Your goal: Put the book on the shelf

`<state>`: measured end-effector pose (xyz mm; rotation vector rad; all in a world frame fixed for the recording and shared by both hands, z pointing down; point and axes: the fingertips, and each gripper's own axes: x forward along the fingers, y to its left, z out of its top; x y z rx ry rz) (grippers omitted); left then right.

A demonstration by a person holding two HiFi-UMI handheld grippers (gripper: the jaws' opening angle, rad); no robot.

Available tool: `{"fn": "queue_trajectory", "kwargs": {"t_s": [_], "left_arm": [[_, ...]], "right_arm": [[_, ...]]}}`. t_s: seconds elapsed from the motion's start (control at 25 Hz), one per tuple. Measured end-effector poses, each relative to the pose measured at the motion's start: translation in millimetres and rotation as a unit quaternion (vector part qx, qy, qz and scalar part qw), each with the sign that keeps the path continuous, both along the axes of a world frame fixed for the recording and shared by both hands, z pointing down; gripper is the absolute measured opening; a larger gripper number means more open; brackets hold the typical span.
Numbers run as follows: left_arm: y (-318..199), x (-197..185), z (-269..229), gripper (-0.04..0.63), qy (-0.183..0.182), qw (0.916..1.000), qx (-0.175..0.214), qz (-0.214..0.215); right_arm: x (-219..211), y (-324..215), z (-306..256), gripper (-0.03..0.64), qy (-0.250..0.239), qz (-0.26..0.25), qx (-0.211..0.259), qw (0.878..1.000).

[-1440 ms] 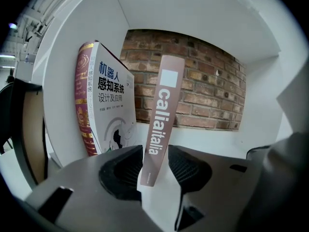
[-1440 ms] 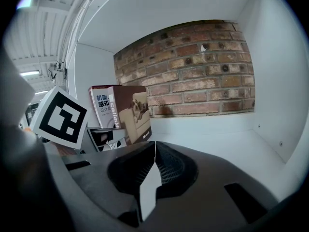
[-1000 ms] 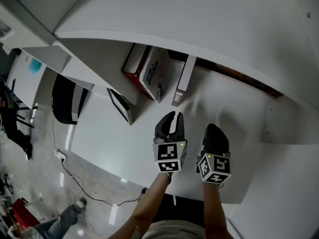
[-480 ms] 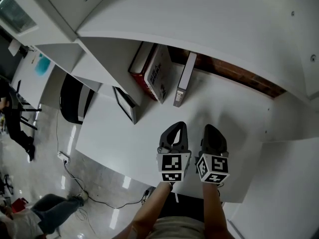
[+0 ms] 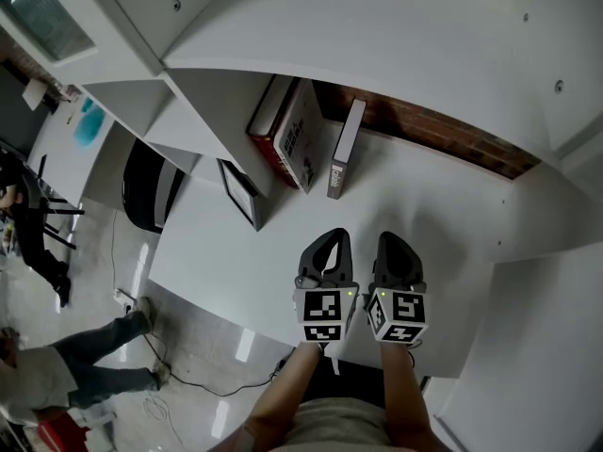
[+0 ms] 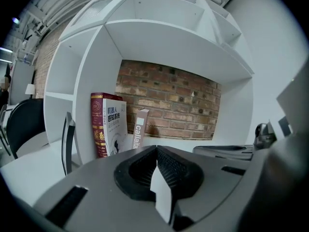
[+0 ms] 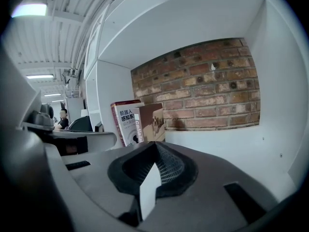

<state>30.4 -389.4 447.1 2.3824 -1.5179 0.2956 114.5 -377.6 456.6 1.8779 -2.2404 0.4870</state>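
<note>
Now left gripper point(image 5: 333, 239) and right gripper point(image 5: 390, 243) are keeping jaws closed, empty, with thin grey-spined book point(image 5: 342, 152) standing ahead of them.

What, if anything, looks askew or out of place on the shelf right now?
Nothing is spilled or damaged. The one thing that stands out is the slim brown book: it stands on its own, with a gap between it and the white book and the red book at the divider, and nothing props it.

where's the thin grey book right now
In the head view the thin book stands on the shelf at upper centre, just right of the white book, with the brick wall behind it.
</note>
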Motion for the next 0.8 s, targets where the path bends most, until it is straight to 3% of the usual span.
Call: {"fn": "queue_trajectory", "kwargs": {"t_s": [0.8], "left_arm": [[6.3, -8.1, -9.0, 0.017, -0.007, 0.9999, 0.004, -0.010]], "right_arm": [[-7.8, 7.8, -16.2, 0.015, 0.001, -0.008, 0.016, 1.000]]}}
